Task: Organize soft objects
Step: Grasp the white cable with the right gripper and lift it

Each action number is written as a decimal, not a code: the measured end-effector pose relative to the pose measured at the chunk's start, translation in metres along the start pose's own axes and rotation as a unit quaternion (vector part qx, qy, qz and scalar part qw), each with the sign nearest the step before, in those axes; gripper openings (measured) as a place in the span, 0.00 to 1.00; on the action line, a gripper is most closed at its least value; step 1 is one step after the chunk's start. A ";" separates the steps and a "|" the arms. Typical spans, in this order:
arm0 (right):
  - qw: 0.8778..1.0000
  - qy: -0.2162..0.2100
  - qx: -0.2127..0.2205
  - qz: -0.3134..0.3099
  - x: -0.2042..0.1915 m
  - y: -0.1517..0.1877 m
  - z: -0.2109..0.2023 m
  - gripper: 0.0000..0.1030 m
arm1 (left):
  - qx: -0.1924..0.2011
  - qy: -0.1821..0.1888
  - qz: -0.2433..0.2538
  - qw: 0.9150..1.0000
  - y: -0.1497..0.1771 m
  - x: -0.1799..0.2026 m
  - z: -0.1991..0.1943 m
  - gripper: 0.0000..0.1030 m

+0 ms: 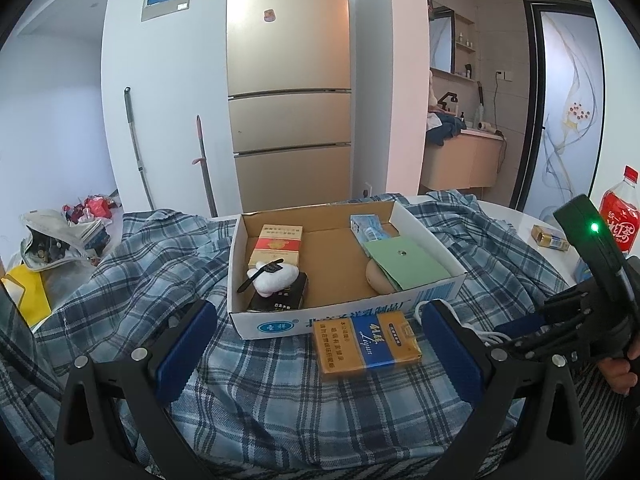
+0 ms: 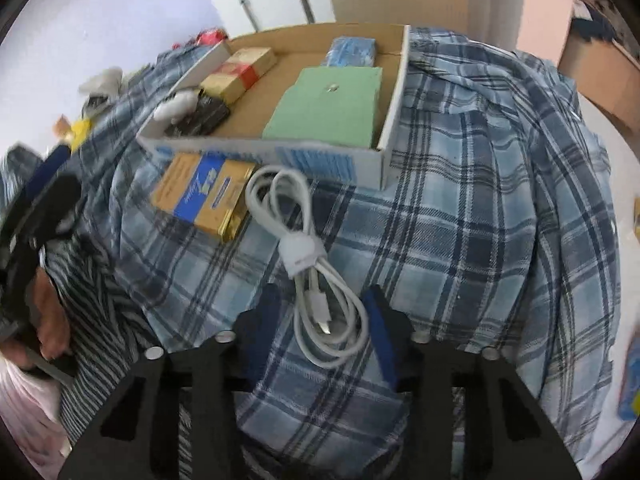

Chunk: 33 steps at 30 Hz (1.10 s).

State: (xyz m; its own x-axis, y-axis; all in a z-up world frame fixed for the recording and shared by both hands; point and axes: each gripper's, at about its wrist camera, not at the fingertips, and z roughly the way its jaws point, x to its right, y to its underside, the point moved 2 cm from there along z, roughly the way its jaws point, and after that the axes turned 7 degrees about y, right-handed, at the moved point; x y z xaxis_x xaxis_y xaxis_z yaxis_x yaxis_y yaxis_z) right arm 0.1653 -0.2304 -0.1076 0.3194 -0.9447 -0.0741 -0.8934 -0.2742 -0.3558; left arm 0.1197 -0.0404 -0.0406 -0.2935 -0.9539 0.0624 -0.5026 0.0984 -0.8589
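A shallow cardboard box (image 1: 436, 236) (image 2: 394, 120) stands on a blue plaid cloth (image 1: 280, 392) (image 2: 480, 200). In it lie a white plush toy (image 1: 272, 278) (image 2: 176, 106), a red-and-gold pack (image 1: 278, 246), a green pouch (image 1: 404, 266) (image 2: 332, 104) and a blue packet (image 1: 368, 228) (image 2: 352, 52). An orange-and-blue carton (image 1: 366, 342) (image 2: 204, 192) lies in front of the box. A coiled white cable (image 2: 312, 264) lies beside it. My right gripper (image 2: 320, 320) (image 1: 508, 332) is open, its fingers on either side of the cable's near end. My left gripper (image 1: 316, 344) is open and empty, facing the carton.
A red drink bottle (image 1: 620, 216) and a small gold pack (image 1: 550, 238) stand on the white table at the right. A gold fridge (image 1: 290, 80) stands behind. Clutter and bags (image 1: 60, 236) lie on the floor at the left.
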 end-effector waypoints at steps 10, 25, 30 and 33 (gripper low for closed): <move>0.987 0.114 0.048 -0.106 -0.028 0.003 0.002 0.40 | -0.003 0.003 0.002 1.000 0.001 0.000 0.000 1.00; 0.993 0.069 0.083 -0.044 -0.014 -0.001 -0.035 0.24 | 0.003 0.000 0.006 1.000 0.000 0.003 -0.001 1.00; 0.995 0.071 0.056 -0.039 -0.012 0.000 -0.026 0.24 | 0.008 -0.002 -0.012 1.000 0.000 -0.005 -0.003 1.00; 0.993 0.101 0.036 -0.058 -0.018 0.002 -0.011 0.34 | 0.006 -0.004 -0.015 1.000 0.000 -0.007 -0.002 1.00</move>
State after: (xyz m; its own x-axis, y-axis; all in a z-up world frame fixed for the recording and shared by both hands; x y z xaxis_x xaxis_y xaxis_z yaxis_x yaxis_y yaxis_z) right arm 0.1541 -0.2166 -0.0967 0.3416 -0.9267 0.1565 -0.8271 -0.3755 -0.4182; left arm 0.1199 -0.0333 -0.0402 -0.2717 -0.9587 0.0844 -0.5010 0.0660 -0.8629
